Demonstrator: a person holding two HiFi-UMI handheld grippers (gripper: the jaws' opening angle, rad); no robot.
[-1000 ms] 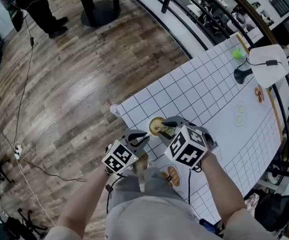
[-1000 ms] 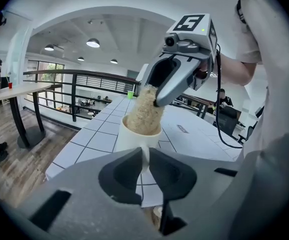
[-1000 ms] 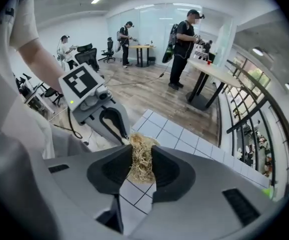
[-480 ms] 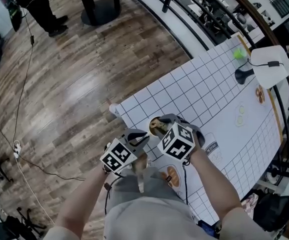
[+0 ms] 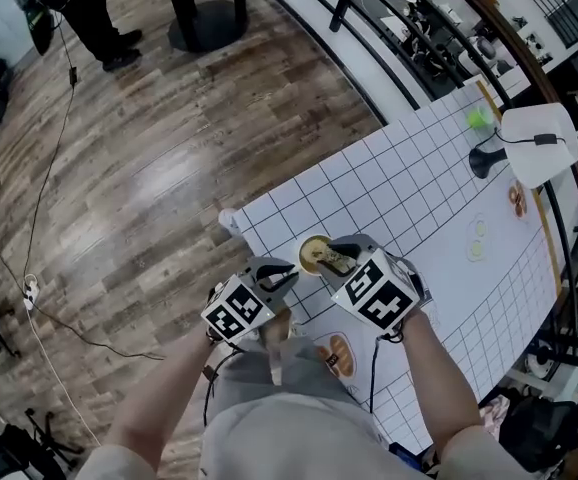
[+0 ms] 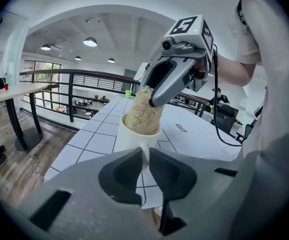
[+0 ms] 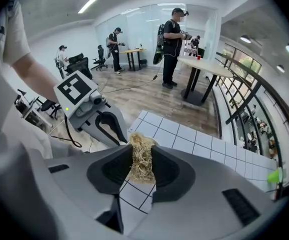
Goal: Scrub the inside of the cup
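A white cup (image 5: 314,255) stands at the near left corner of the gridded table (image 5: 419,198). My left gripper (image 5: 277,274) holds it from the side, its jaws shut on a thin white part of the cup (image 6: 144,154). In the left gripper view a wad of straw-coloured scrubbing fibre (image 6: 143,112) fills the cup's (image 6: 132,140) mouth and sticks up out of it. My right gripper (image 5: 341,260) comes down from above, shut on that fibre scrubber (image 7: 142,160). The cup's inside is hidden by the scrubber.
The cup is close to the table's corner, with wooden floor below to the left. A green ball (image 5: 477,118) and a white lamp on a black base (image 5: 484,153) are at the far end. Several people stand by a round table (image 7: 204,66) beyond a railing.
My right gripper swung left across the cup's mouth with the scrubber, then came back to the right. My left gripper and the cup stayed where they were.
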